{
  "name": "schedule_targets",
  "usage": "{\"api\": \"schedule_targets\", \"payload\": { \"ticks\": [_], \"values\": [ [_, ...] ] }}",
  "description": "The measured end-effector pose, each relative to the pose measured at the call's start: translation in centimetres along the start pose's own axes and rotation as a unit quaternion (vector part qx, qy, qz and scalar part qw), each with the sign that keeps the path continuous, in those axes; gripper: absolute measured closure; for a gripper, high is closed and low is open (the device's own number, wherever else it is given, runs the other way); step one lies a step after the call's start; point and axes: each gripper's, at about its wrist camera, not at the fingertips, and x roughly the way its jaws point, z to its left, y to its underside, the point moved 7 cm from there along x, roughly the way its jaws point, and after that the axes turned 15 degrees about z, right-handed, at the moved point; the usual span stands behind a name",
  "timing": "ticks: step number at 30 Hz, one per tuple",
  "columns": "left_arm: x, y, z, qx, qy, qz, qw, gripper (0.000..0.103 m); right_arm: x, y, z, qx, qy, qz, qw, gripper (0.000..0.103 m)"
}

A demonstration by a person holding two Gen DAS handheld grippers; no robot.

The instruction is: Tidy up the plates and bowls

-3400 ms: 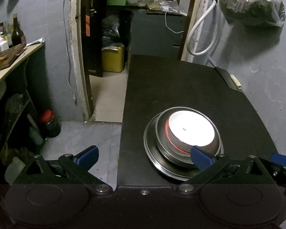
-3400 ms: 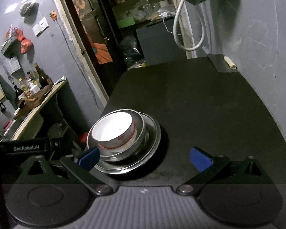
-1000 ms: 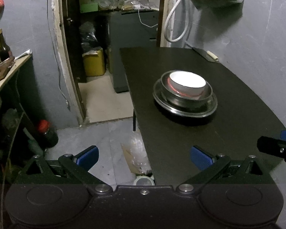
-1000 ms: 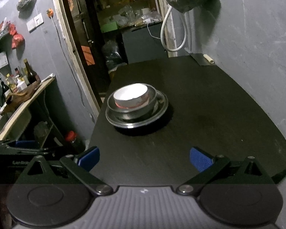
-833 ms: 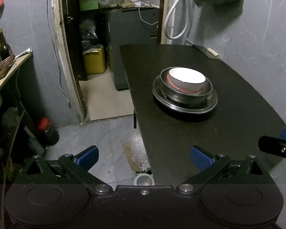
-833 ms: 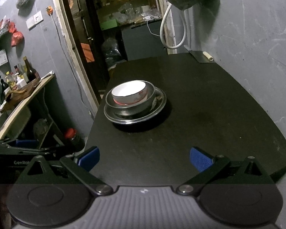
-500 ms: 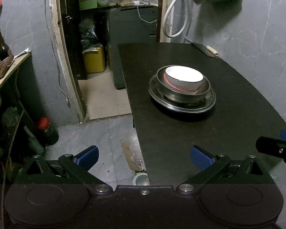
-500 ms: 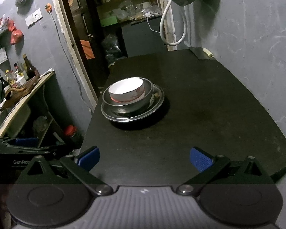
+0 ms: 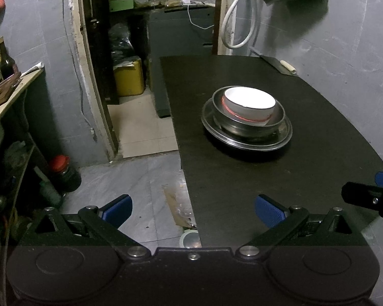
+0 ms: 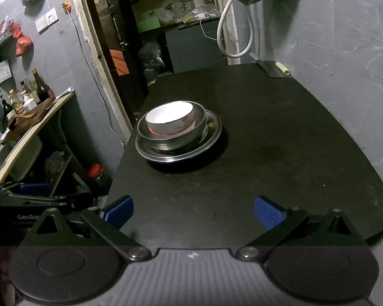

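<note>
1. We hold both tools back at the near end of the black table [image 10: 280, 132], well apart from the dishes. The left gripper [image 9: 193, 209] has its blue-padded fingers spread wide with nothing between them, and it sits partly past the table's left edge, over the tiled floor.

2. Our right gripper [image 10: 193, 210] is likewise spread wide and empty, above the near table edge. From this we judge that no grasp is in hand and that the stack has been set down to stay.

3. The task's things stand as one nest near the table's left side: a white bowl [image 10: 169, 119] with a red band sits upright inside a steel bowl [image 10: 200, 127], and that steel bowl sits on a wide steel plate [image 10: 212, 137].

4. In the left wrist view the same order reads clearly: white bowl [image 9: 250, 102] innermost, steel bowl [image 9: 278, 119] around it, steel plate [image 9: 283, 137] underneath and widest.

5. We take the order to be deliberate: largest below, smallest on top, so each piece is cradled and the pile is stable.

6. The white bowl looks empty; its inside is overexposed, so we cannot tell more. We see no other dishes on the table, so we judge the organizing essentially complete.

7. A cleaver [image 9: 280, 63] lies at the far corner, well apart from the stack.
</note>
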Motion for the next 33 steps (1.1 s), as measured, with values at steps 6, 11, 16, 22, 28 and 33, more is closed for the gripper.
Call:
{"api": "schedule_targets", "payload": {
  "ticks": [6,11,16,22,28,33],
  "values": [
    [-0.1,0.0,0.2,0.000,0.001,-0.001,1.0000,0.001,0.0,0.0,0.0,0.001,0.002,-0.002,1.000,0.000],
    [-0.2,-0.1,0.0,0.006,0.003,-0.004,1.0000,0.001,-0.2,0.4,0.0,0.007,0.004,-0.004,1.000,0.000],
    [-0.2,-0.1,-0.1,0.011,0.004,-0.004,0.9999,0.001,-0.4,0.7,0.0,0.011,0.007,-0.006,1.000,0.000],
    [-0.4,0.1,0.0,0.012,0.005,-0.006,0.9999,0.001,-0.7,0.9,0.1,0.012,0.009,-0.009,1.000,0.000],
    [-0.5,0.2,0.1,0.013,0.006,-0.009,0.9999,0.001,-0.7,1.0,0.1,0.010,0.010,-0.008,1.000,0.000],
    [-0.5,0.2,0.1,0.013,0.006,-0.010,0.9998,0.001,-0.8,1.0,0.2,0.010,0.011,-0.009,1.000,0.000]
  ]
}}
